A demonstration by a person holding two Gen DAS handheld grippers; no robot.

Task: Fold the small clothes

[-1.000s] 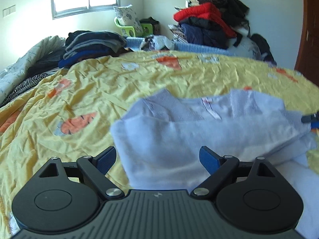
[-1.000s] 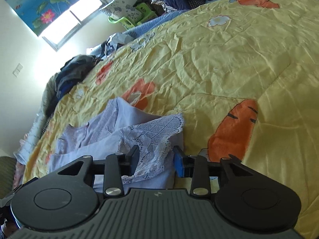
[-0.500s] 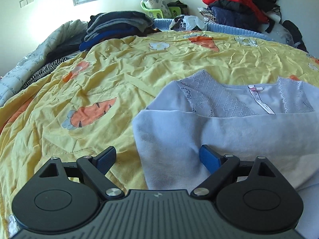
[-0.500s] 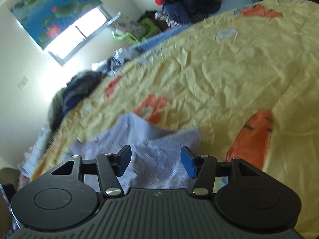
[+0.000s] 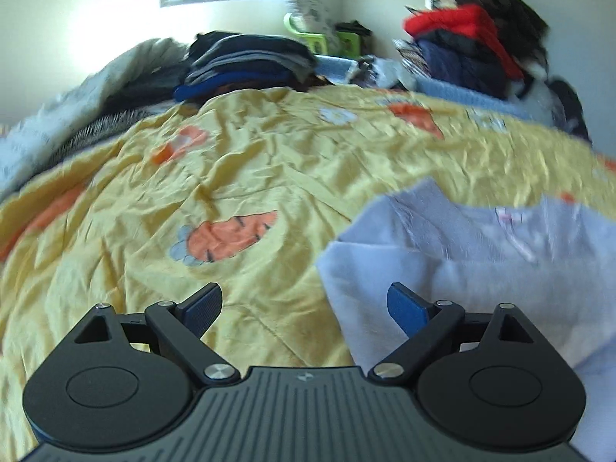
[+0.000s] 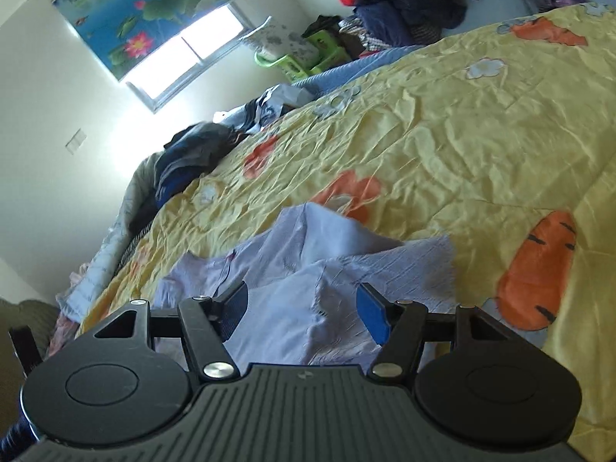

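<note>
A small pale lilac garment (image 5: pixel 481 261) with lace trim lies partly folded on the yellow carrot-print quilt (image 5: pixel 231 177). My left gripper (image 5: pixel 306 302) stands wide open at the garment's left edge; only its right finger is over the cloth, and nothing is pinched. In the right wrist view the same garment (image 6: pixel 308 261) lies rumpled below my right gripper (image 6: pixel 302 308). The right jaws are opening, with cloth showing between them but the pads apart from it.
A stack of dark folded clothes (image 5: pixel 246 65) sits at the far edge of the bed. A pile of red and navy jackets (image 5: pixel 466 46) stands at the back right. Green plastic stools (image 6: pixel 296 61) stand under the window. Grey bedding (image 5: pixel 77 107) lies at the left.
The left gripper has slid left off the garment, so the cloth now lies to its right. The right gripper has let go of the lace edge and widened its jaws while drawing back.
</note>
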